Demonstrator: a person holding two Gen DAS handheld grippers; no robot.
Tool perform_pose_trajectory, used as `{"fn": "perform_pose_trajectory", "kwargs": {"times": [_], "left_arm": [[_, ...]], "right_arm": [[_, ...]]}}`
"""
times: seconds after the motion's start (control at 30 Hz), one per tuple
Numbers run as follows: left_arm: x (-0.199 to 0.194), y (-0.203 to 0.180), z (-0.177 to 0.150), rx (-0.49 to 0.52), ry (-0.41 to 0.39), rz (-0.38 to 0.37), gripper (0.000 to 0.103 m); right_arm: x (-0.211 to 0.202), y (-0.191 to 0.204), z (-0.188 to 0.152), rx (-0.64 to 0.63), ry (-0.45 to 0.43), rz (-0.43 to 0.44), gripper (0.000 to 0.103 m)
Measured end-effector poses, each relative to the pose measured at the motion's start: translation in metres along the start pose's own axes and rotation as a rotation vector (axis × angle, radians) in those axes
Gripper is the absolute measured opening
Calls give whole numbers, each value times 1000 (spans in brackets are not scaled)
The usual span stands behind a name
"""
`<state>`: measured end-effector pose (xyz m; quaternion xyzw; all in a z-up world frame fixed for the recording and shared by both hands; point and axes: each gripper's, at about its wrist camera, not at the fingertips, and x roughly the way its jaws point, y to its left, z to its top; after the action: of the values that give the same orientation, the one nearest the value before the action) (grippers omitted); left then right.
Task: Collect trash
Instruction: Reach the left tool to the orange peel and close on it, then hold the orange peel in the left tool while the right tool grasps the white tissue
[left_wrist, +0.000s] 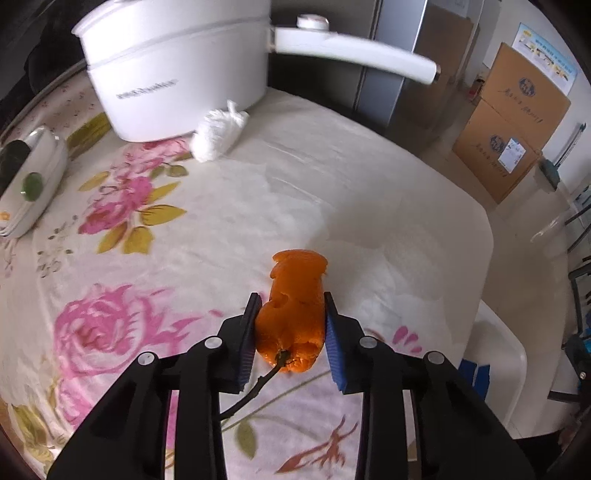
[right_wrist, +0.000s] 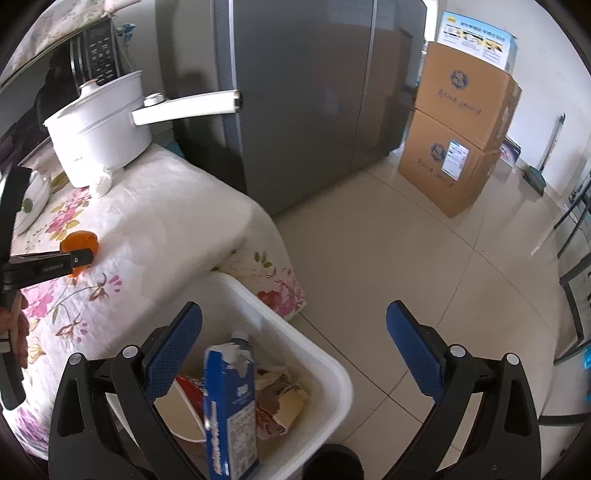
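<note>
Left wrist view
Left gripper (left_wrist: 290, 328): jaws drawn in on both flanks of the orange pepper (left_wrist: 291, 317), pads against its skin, apparently to lift it as trash.
Pepper position: lying on the floral worktop (left_wrist: 332, 192), stem toward the camera.
Pepper condition: wrinkled, holed, ragged at its far end.
Crumpled tissue (left_wrist: 218, 134): against the white pot (left_wrist: 177, 74); probably also trash.

Right wrist view
Right gripper (right_wrist: 293, 349): jaws wide, holding nothing, above the white bin (right_wrist: 325, 365).
Bin placement: on the floor beside the worktop, likely for short drops.
Bin contents: blue carton (right_wrist: 229, 402), wrappers.
</note>
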<state>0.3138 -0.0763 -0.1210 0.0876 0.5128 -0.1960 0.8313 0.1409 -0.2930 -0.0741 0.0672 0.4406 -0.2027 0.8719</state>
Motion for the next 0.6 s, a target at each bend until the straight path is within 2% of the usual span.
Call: {"fn": "perform_pose_trajectory", "kwargs": {"times": [0.2,0.33,0.53,0.6], "left_arm": [[-42,36,-3,-106,-64,-39,32],[-73,66,-7,-216,-122,-90,33],[-122,108,-23,-368,-224,-154,33],[-131,118,-26,-398,-239,-175,33]], "right_arm": [[3,47,16,-91,-38,67,96],[7,88,46,-130,-93,150,96],[42,145,90,-23,-68,361,96],[56,163,100,19,-57,392,96]]}}
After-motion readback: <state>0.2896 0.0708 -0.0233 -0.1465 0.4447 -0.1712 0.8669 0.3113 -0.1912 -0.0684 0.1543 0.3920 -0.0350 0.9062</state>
